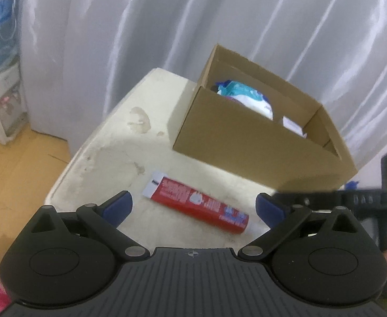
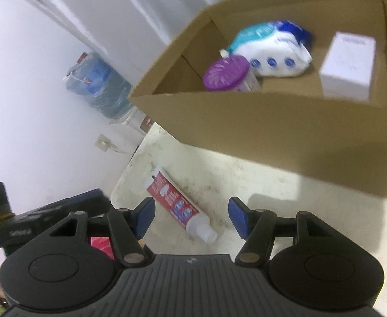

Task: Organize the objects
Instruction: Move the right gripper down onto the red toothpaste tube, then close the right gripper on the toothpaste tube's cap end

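White curtains are hanging behind a stained cream worktop, where a red toothpaste tube is lying flat near the front edge, its white cap pointing toward the right wrist camera and its print too blurred to read. Just behind the tube, apart from it, a cardboard box is sitting open; its near wall is hiding the lower parts of what is inside. From the right wrist view a white and blue wipes pack, a purple-lidded jar and a small white carton are showing in it, the jar's body mostly covered by the wall. Both pairs of tongs are standing open and empty: the left tongs are hovering with the tube in view between their blue pads, not touching it, and the right tongs are framing the cap end the same way. At the far left a water dispenser with a wrapped bottle is being cut off by the frame. Something pink is peeking out under the right tongs, too hidden to identify.
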A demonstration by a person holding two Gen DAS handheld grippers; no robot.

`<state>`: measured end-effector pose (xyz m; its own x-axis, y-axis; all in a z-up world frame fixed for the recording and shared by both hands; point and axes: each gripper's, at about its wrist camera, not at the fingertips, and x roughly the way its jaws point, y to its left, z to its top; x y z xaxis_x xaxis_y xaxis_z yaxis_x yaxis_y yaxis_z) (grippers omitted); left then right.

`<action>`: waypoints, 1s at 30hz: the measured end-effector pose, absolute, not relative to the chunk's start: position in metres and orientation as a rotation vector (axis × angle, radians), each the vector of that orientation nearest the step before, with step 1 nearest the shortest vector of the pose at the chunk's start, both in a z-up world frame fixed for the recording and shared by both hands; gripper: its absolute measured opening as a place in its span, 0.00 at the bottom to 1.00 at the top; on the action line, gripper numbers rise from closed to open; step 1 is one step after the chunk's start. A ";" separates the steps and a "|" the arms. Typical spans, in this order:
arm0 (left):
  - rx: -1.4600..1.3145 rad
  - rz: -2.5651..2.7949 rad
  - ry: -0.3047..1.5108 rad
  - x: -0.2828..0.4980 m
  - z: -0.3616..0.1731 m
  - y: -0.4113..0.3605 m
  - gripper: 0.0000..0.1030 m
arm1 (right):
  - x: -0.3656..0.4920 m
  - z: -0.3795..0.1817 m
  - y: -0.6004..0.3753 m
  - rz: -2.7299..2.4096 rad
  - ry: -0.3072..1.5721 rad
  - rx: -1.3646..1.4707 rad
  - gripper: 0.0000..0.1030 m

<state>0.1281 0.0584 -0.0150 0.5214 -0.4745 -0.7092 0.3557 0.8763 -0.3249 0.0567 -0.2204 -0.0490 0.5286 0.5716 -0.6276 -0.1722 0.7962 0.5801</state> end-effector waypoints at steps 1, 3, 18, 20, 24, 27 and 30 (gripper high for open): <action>-0.135 -0.487 0.901 0.125 -0.016 0.057 0.97 | 0.059 -0.050 -0.217 0.468 0.916 0.480 0.63; -0.121 -0.468 0.922 0.120 -0.023 0.052 0.97 | 0.062 -0.052 -0.212 0.475 0.921 0.464 0.63; -0.083 -0.509 0.969 0.121 -0.056 0.018 0.96 | 0.089 -0.063 -0.168 0.504 0.961 0.296 0.63; -0.082 -0.513 0.972 0.121 -0.058 0.016 0.95 | 0.090 -0.063 -0.164 0.503 0.961 0.263 0.63; -0.081 -0.518 0.977 0.122 -0.063 0.014 0.91 | 0.091 -0.066 -0.158 0.504 0.971 0.215 0.62; -0.093 -0.527 0.976 0.119 -0.064 0.018 0.86 | 0.090 -0.068 -0.156 0.506 0.976 0.202 0.60; -0.109 -0.550 0.981 0.116 -0.062 0.023 0.83 | 0.088 -0.067 -0.156 0.508 0.983 0.198 0.51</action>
